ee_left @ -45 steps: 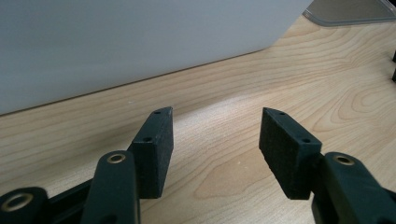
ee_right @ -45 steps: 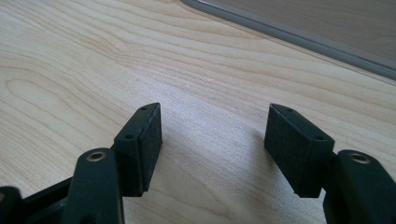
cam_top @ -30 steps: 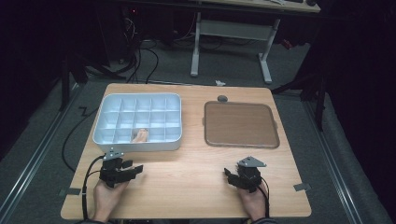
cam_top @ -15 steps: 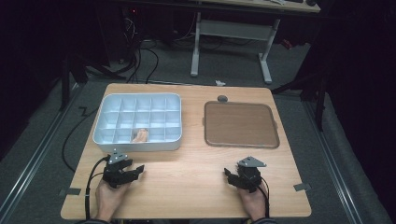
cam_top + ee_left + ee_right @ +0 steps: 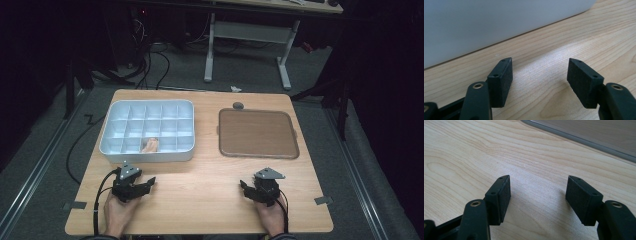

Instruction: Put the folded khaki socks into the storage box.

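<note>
Both grippers low on table, nothing held.
L gripper (image 5: 148, 182): jaws spread, just been opening, bare wood between; compartment box (image 5: 150, 155) w/ small tan item (image 5: 150, 145) just ahead of fingers. R gripper (image 5: 243, 186): spread, empty, brown tray (image 5: 258, 134) ahead.

A small grey knob (image 5: 238, 105) sits behind the brown tray (image 5: 258, 134).

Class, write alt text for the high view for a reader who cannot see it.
Two hands rest open tools, left and right, on a wooden table. Beyond them lie a white compartment tray holding one small tan object, and a brown tray.
</note>
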Tool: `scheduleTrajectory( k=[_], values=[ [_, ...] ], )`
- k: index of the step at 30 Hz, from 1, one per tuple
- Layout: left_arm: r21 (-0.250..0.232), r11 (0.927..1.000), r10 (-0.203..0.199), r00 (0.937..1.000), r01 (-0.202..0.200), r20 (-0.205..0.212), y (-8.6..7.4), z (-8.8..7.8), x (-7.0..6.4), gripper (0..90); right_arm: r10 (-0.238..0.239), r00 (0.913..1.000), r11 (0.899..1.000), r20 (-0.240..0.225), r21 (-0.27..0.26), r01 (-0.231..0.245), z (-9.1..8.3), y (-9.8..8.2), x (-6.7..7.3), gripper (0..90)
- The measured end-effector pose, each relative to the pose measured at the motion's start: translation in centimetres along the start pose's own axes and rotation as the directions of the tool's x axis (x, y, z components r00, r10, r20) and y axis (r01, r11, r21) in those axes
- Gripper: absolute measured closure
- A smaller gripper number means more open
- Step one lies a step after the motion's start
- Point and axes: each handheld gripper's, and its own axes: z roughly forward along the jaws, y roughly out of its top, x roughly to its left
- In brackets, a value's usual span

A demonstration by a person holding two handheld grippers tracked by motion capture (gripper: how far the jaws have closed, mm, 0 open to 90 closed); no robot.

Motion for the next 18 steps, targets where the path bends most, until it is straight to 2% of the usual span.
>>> scheduleTrajectory(
  k=[7, 18],
  values=[
    [0.015, 0.9993, 0.034, 0.9994, -0.033, -0.013, 0.06, 0.17, -0.41, 34.5, 0.001, 1.0, 1.0, -0.001, 0.0, -0.001, 0.0, 0.0, 0.02, 36.6],
    [0.022, 0.9984, 0.053, 0.9982, -0.052, -0.026, 0.08, 0.24, -0.66, 33.5, -0.001, 1.0, 1.0, -0.003, 0.001, 0.001, 0.0, 0.0, 0.03, 36.6]
  ],
)
